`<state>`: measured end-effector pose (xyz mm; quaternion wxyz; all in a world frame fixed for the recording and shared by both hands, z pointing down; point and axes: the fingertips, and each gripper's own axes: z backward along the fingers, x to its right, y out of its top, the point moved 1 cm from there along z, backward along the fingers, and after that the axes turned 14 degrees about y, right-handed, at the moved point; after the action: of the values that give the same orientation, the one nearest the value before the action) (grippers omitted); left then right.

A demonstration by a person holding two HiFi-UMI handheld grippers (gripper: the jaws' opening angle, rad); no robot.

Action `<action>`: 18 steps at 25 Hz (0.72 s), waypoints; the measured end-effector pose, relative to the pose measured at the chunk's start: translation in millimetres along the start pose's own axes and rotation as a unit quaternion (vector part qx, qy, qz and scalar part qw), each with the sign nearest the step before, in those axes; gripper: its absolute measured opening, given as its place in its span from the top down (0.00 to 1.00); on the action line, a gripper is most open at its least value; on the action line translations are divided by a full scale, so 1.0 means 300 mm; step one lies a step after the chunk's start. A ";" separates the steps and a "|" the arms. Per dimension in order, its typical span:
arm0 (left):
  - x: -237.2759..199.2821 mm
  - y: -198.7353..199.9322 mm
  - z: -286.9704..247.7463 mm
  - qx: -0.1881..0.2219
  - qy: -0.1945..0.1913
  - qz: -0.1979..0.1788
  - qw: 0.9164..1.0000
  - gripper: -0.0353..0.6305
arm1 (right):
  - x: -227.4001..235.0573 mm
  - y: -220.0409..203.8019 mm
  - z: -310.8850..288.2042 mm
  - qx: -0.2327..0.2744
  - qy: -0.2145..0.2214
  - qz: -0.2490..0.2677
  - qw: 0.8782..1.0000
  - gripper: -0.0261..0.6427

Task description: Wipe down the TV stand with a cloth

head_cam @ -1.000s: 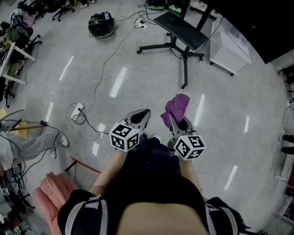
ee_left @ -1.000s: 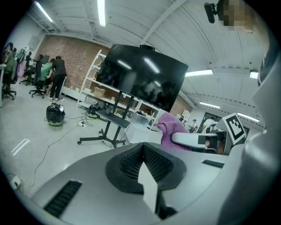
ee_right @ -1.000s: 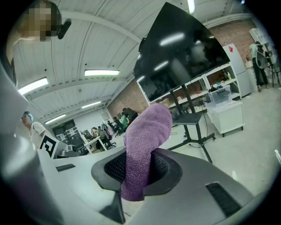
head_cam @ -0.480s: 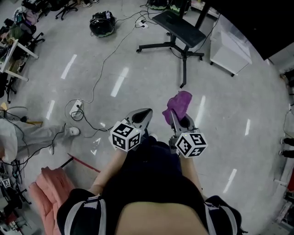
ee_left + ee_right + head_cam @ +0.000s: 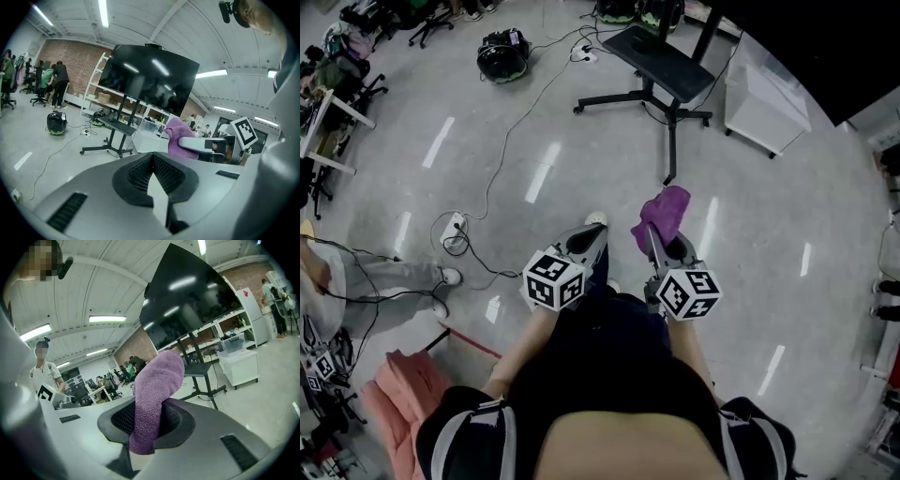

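Note:
The black TV stand [image 5: 661,61] with its wheeled legs stands on the floor ahead, its shelf [image 5: 117,124] under a large dark screen [image 5: 150,77]; it also shows in the right gripper view [image 5: 204,369]. My right gripper [image 5: 656,234] is shut on a purple cloth [image 5: 664,213], which sticks up from the jaws [image 5: 152,397]. My left gripper [image 5: 586,239] is shut with nothing in it [image 5: 157,180]. Both are held side by side at waist height, well short of the stand.
A white cabinet [image 5: 766,94] stands right of the stand. Cables and a power strip [image 5: 457,225] lie on the floor to the left, a black helmet-like object [image 5: 502,56] further off. Another person's legs [image 5: 384,281] are at left, by a pink cloth [image 5: 403,389].
The view has shifted forward slightly toward the stand; a white shoe now shows beside the left gripper. The other person's legs at left have moved. Both grippers hold as before.

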<state>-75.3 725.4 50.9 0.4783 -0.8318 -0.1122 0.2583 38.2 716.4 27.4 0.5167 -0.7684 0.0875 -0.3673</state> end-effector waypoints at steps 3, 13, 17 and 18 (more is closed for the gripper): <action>-0.008 0.031 -0.047 -0.002 -0.014 0.000 1.000 0.94 | 0.032 0.022 -0.037 -0.002 -0.002 -0.001 1.000 0.83; -0.104 0.184 -0.292 -0.011 -0.022 -0.001 1.000 0.94 | 0.204 0.167 -0.223 -0.002 -0.013 -0.010 1.000 0.83; -0.157 0.303 -0.422 -0.020 -0.035 -0.004 0.999 0.94 | 0.298 0.300 -0.317 0.007 -0.033 -0.009 0.999 0.83; -0.172 0.335 -0.459 -0.022 -0.038 -0.005 0.999 0.94 | 0.325 0.331 -0.343 0.009 -0.038 -0.011 0.999 0.83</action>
<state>-50.9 549.5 38.0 0.4566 -0.8311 -0.1401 0.2850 64.8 546.5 8.4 0.5224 -0.7780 0.0566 -0.3443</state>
